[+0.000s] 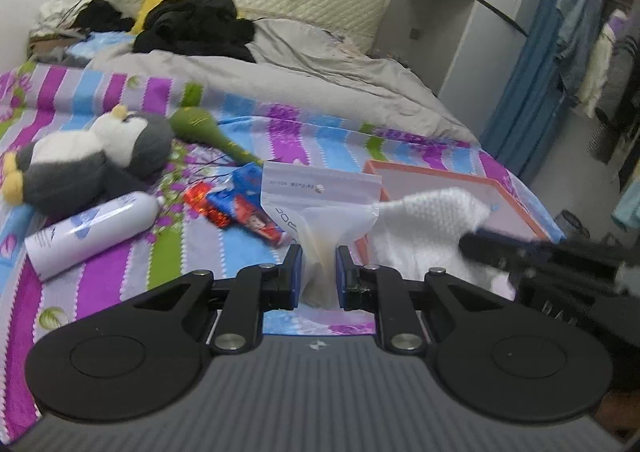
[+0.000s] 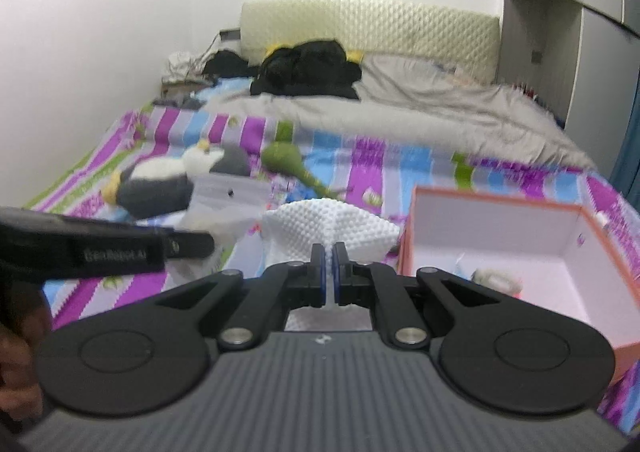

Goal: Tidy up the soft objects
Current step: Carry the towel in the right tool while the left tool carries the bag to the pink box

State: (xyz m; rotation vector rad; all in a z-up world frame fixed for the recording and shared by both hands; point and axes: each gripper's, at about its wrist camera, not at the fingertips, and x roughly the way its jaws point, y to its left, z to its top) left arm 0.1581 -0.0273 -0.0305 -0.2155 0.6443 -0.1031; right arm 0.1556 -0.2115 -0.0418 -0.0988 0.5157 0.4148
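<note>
My left gripper (image 1: 319, 276) is shut on a clear zip bag (image 1: 320, 203), which hangs lifted above the striped bed cover. To its right, my right gripper (image 2: 329, 272) is shut on a white bumpy cloth (image 2: 332, 223); the same cloth (image 1: 432, 223) shows in the left wrist view, beside the bag. An orange-rimmed box (image 2: 500, 228) with a white inside stands open at the right, with small things at its bottom. A grey and white penguin plush (image 1: 92, 155) and a green plush (image 1: 204, 127) lie on the bed to the left.
A white bottle (image 1: 92, 232) and red and blue snack packets (image 1: 240, 203) lie on the striped cover (image 1: 120, 272). Black clothes (image 1: 196, 27) and a grey quilt (image 1: 280, 71) fill the head of the bed. Hanging clothes (image 1: 600, 59) stand at the far right.
</note>
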